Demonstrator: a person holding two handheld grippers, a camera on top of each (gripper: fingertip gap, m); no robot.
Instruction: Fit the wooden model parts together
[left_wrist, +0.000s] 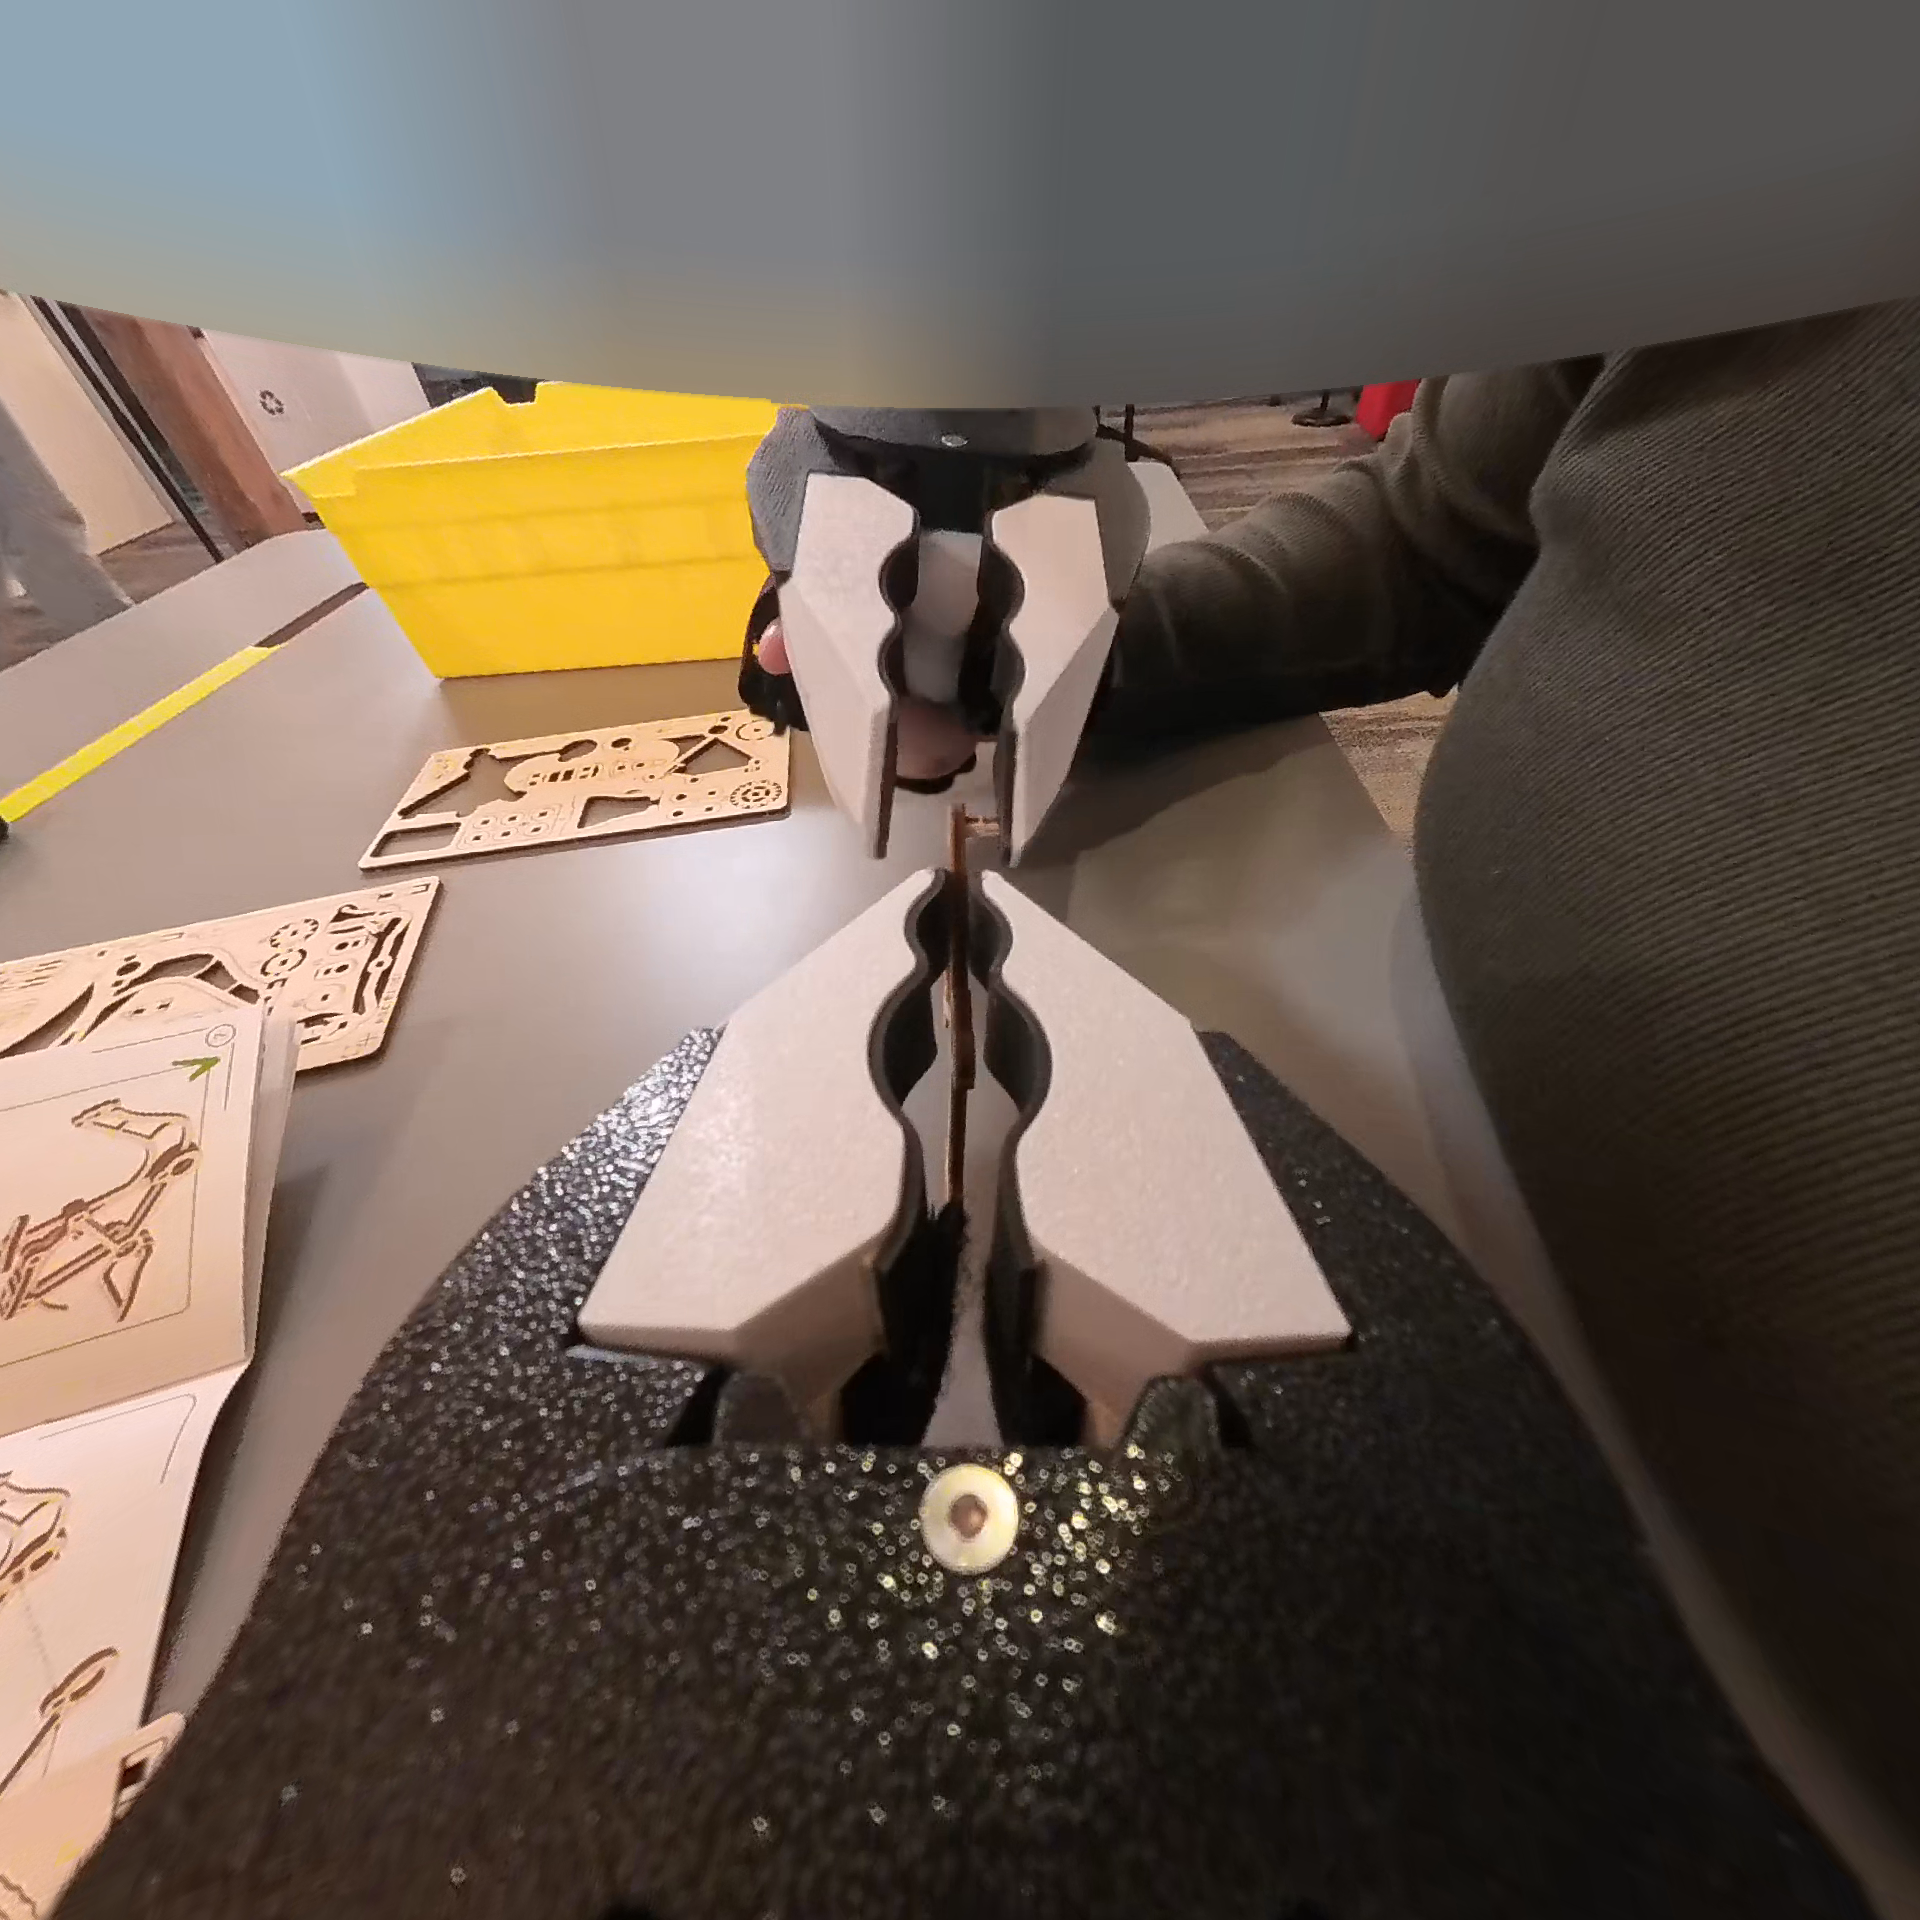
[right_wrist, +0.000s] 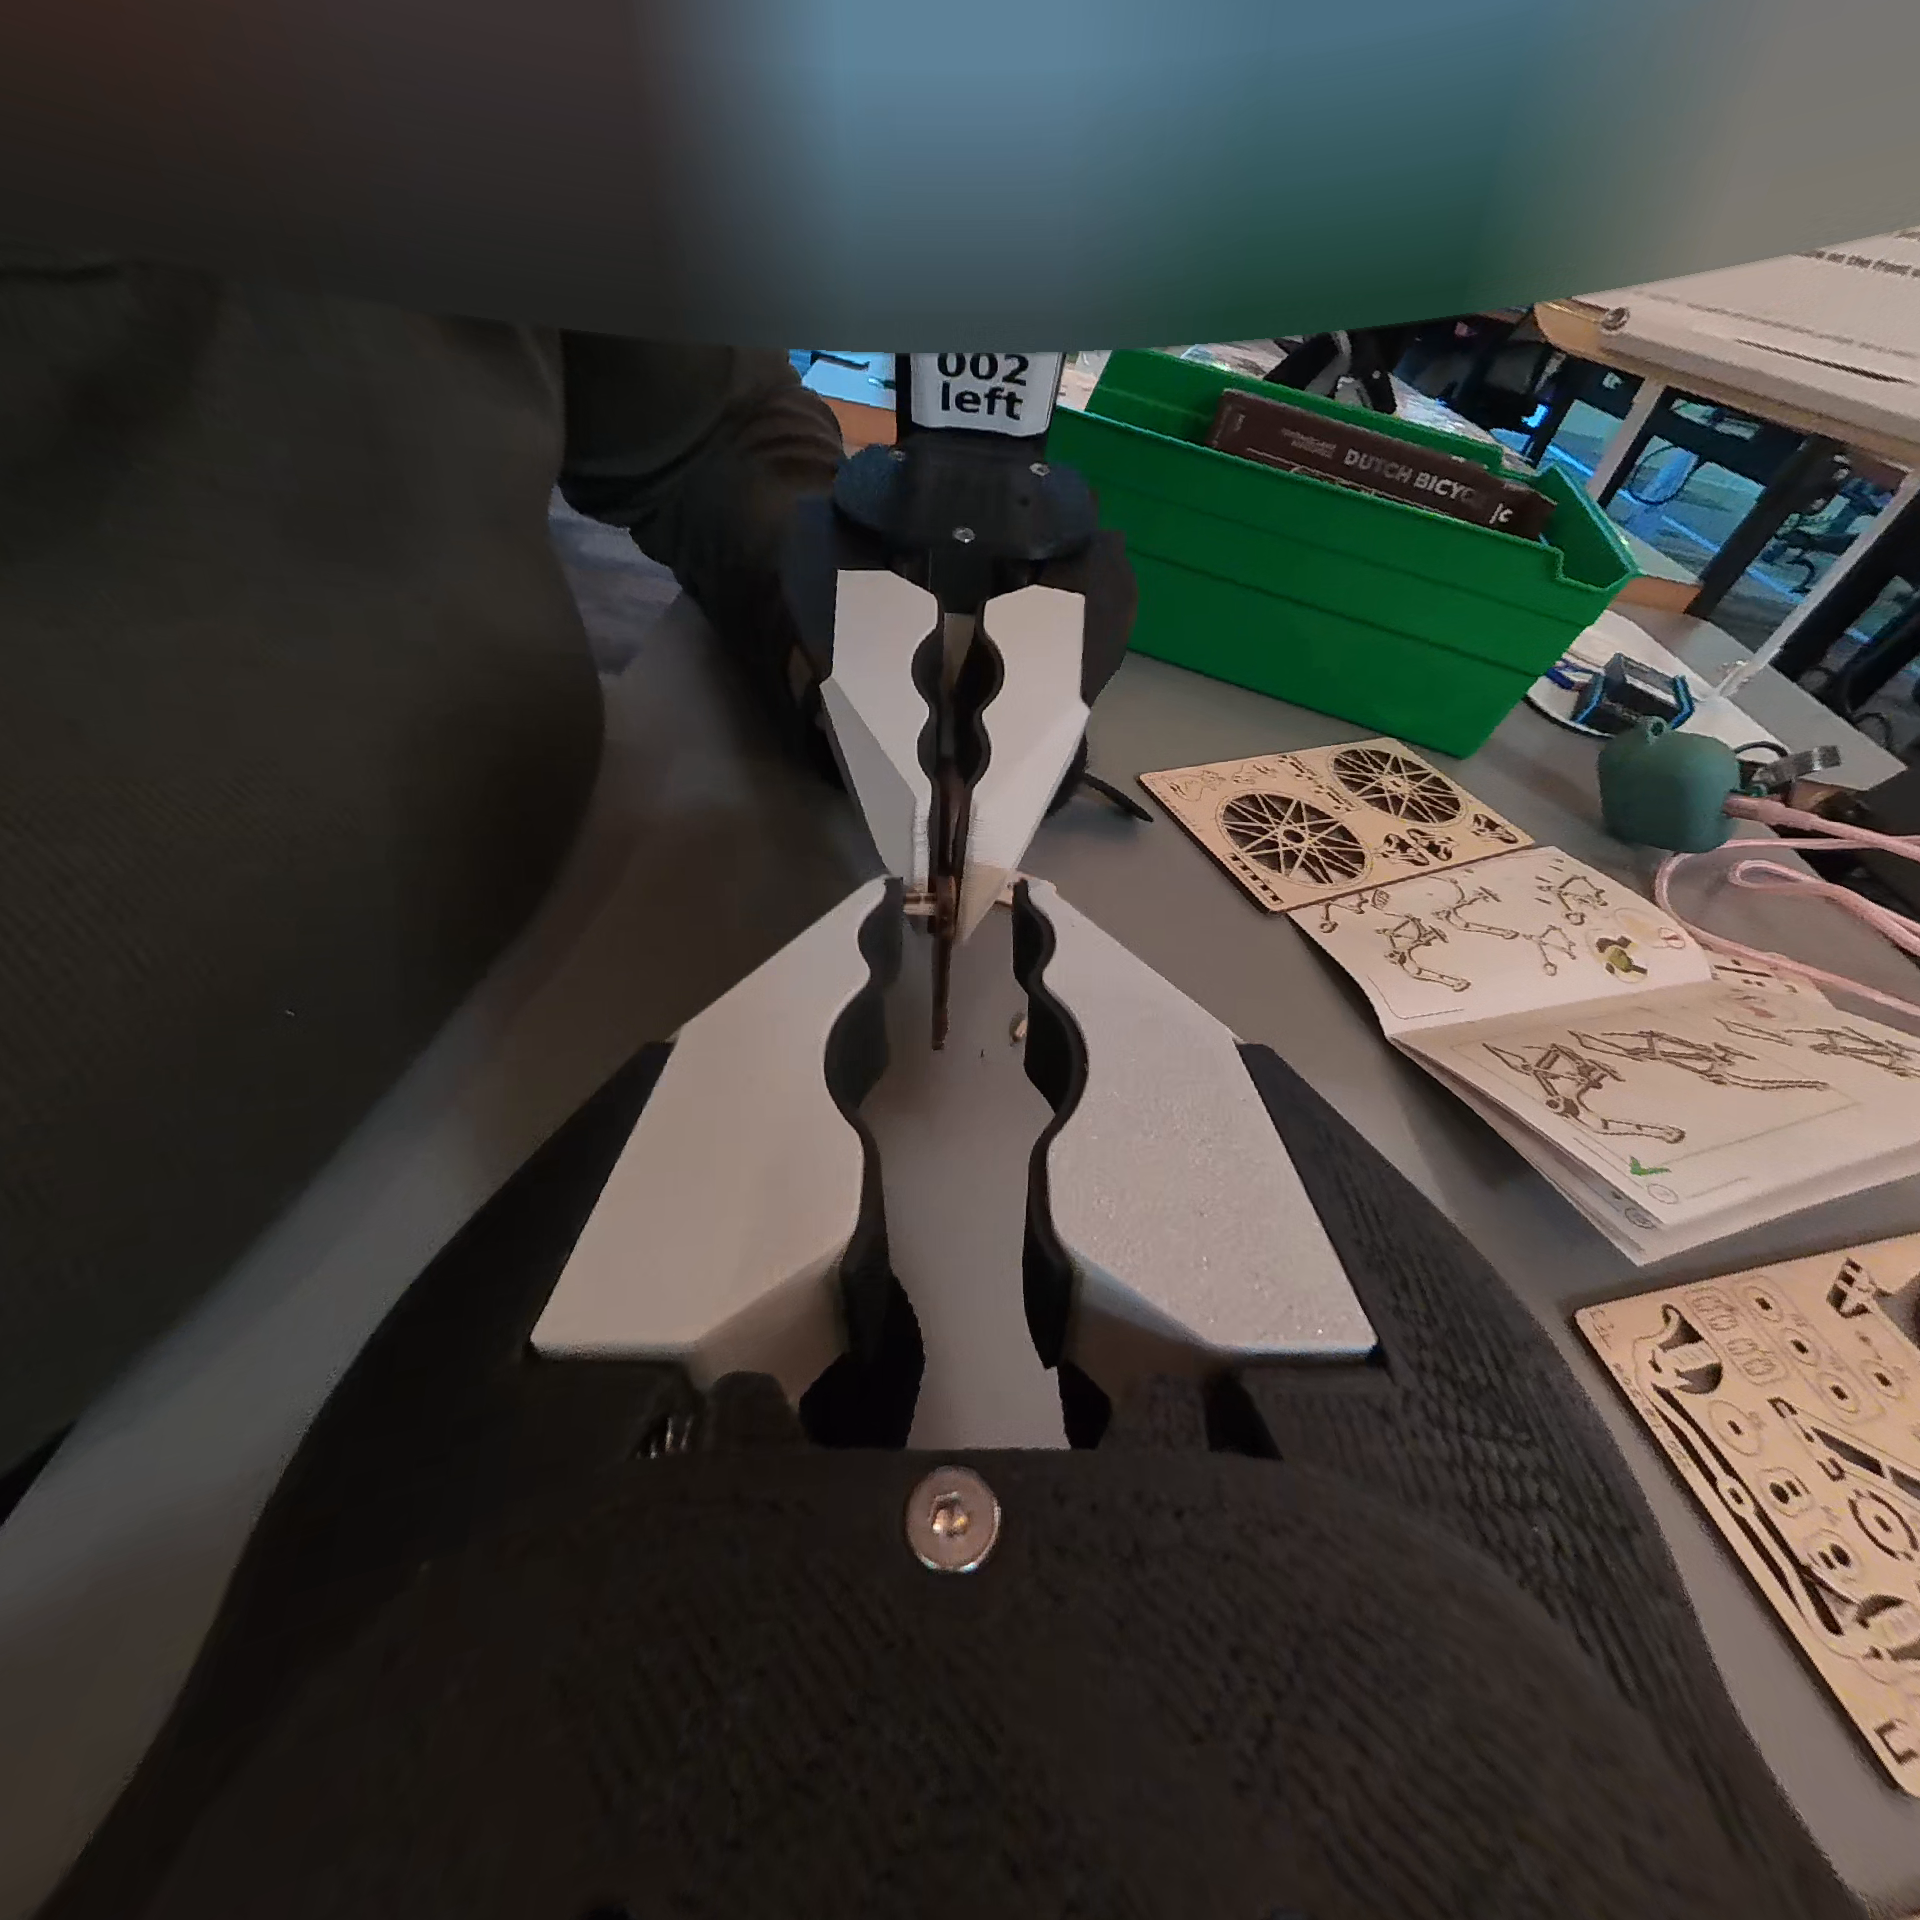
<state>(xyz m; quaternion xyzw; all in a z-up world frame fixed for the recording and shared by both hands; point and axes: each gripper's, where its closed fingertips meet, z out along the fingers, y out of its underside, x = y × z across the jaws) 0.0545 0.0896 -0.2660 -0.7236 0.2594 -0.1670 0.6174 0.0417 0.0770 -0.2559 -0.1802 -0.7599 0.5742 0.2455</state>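
Grey bench (left_wrist: 582, 966) bearing laser-cut plywood sheets, open instruction booklets and storage bins. Left gripper (left_wrist: 954, 883): fingers pressed together on a thin, dark-edged wooden part (left_wrist: 958, 997), held upright and edge-on between the pads, its tip projecting beyond the fingertips. Right gripper (right_wrist: 956, 896): fingers spread, facing the left gripper tip to tip; the wooden part stands between its pads, and a small pale peg (right_wrist: 921, 900) crossing the part lies just beside one fingertip, though pad pressure on it cannot be told. In the left wrist view, a yellow bin (left_wrist: 551, 561) stands toward the far edge of the bench, two plywood sheets (left_wrist: 582, 795) lie nearer, and a booklet (left_wrist: 114, 1195) sits at the near left. In the right wrist view, a green bin (right_wrist: 1320, 623) holding a dark box (right_wrist: 1371, 468) occupies the far side; a wheel sheet (right_wrist: 1330, 821) and an open booklet (right_wrist: 1558, 997) lie to the right. Dark sleeves (left_wrist: 1662, 727) of the person border both views.
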